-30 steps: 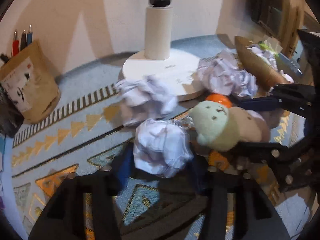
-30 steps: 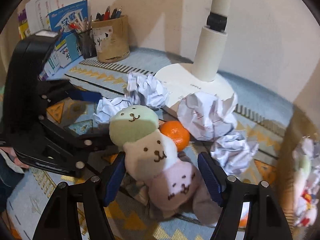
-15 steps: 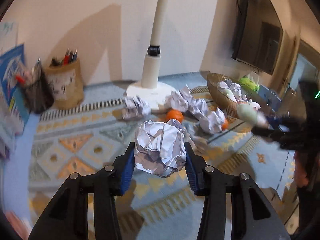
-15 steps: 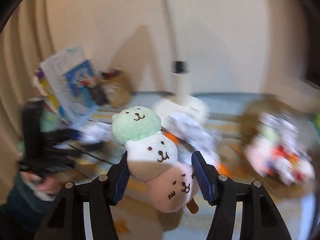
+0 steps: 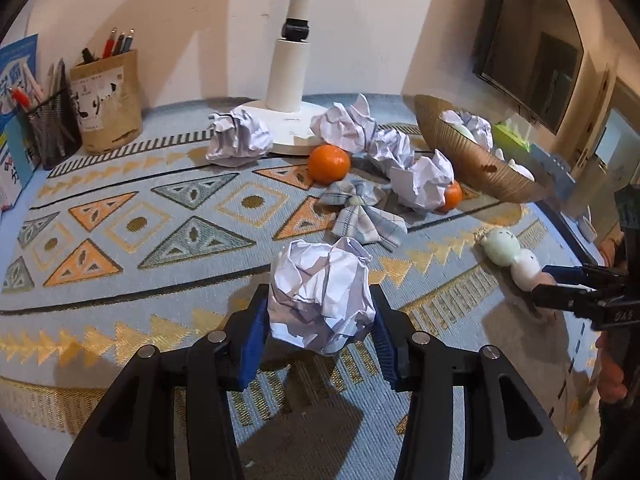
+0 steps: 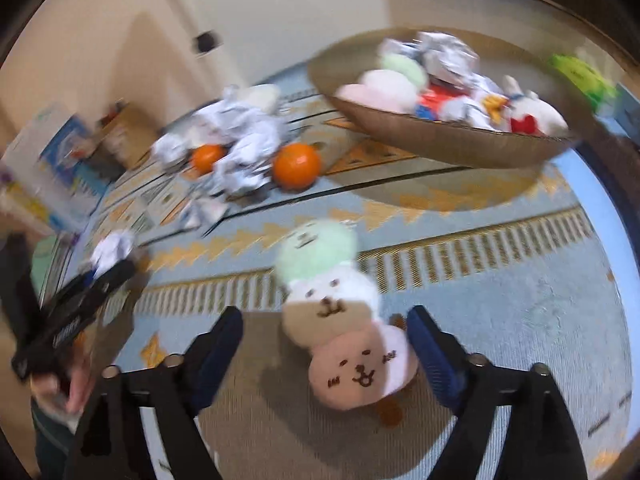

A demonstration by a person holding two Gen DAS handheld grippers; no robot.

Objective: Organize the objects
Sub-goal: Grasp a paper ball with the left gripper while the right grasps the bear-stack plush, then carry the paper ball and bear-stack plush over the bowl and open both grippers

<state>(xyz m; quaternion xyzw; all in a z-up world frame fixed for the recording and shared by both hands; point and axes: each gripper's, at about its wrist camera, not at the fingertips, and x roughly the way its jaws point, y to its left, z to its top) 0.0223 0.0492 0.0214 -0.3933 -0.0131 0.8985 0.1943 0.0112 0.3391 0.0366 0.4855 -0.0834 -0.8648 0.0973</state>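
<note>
The left gripper (image 5: pixel 320 332) is clamped on a paper ball (image 5: pixel 320 296) above the rug (image 5: pixel 160 216). The right gripper (image 6: pixel 326 354) is opening — the plush toy (image 6: pixel 340 320) lies loose between its jaws, near the basket (image 6: pixel 440 140).

My left gripper (image 5: pixel 320 340): matte black plastic arms, ribbed blue pads (image 5: pixel 253 338), round silver screws at the joints. My right gripper (image 6: pixel 326 354): same black frame, blue pads, silver screws; white lettering on its side. Dark sleeve (image 6: pixel 50 436) at the left hand.
</note>
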